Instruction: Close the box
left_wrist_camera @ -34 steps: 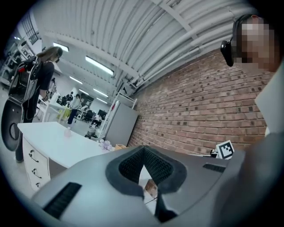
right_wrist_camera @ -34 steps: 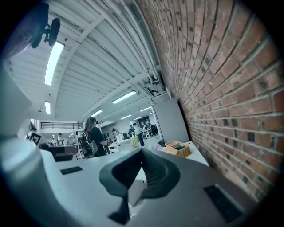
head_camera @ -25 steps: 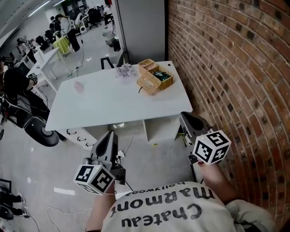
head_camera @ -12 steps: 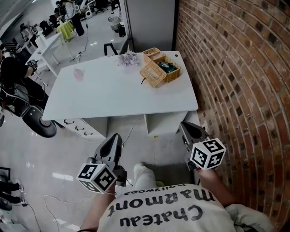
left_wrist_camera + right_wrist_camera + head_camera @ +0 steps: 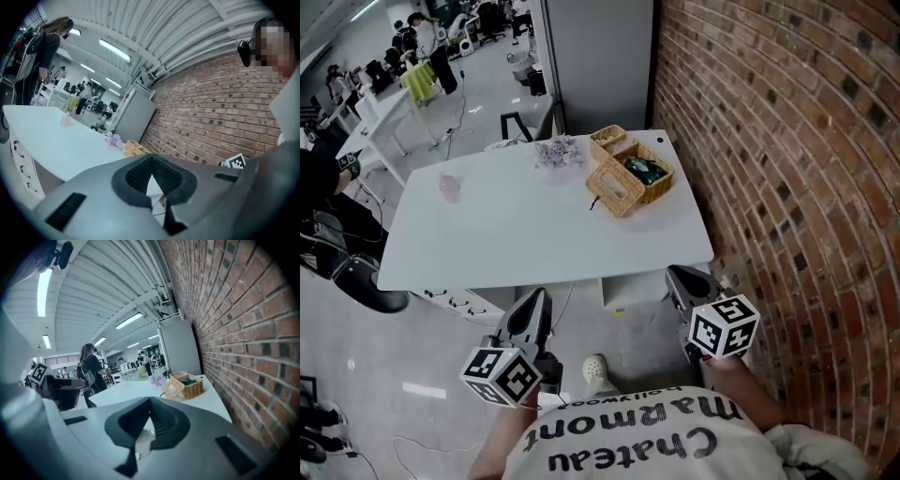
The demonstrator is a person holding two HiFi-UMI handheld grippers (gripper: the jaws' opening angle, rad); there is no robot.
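An open wicker box (image 5: 642, 173) stands on the far right of the white table (image 5: 525, 234), its lid (image 5: 609, 186) leaning out at the front left; something dark green lies inside. Both grippers hang low in front of the table's near edge, well short of the box. My left gripper (image 5: 539, 300) is shut and empty. My right gripper (image 5: 680, 277) is also shut and empty. From the right gripper view the box (image 5: 192, 386) shows far ahead beyond the closed jaws of the right gripper (image 5: 150, 404). In the left gripper view the left gripper (image 5: 151, 161) points at the box (image 5: 133, 148).
A smaller wicker basket (image 5: 606, 139) and a bunch of purple flowers (image 5: 553, 152) sit behind the box. A pink cup (image 5: 449, 186) stands at the table's left. A brick wall (image 5: 787, 169) runs along the right. Drawers (image 5: 464, 295) sit under the table; people and desks are far off.
The view has shifted a little as the person stepped up to the table; a shoe now shows below. Both grippers stay low and shut.
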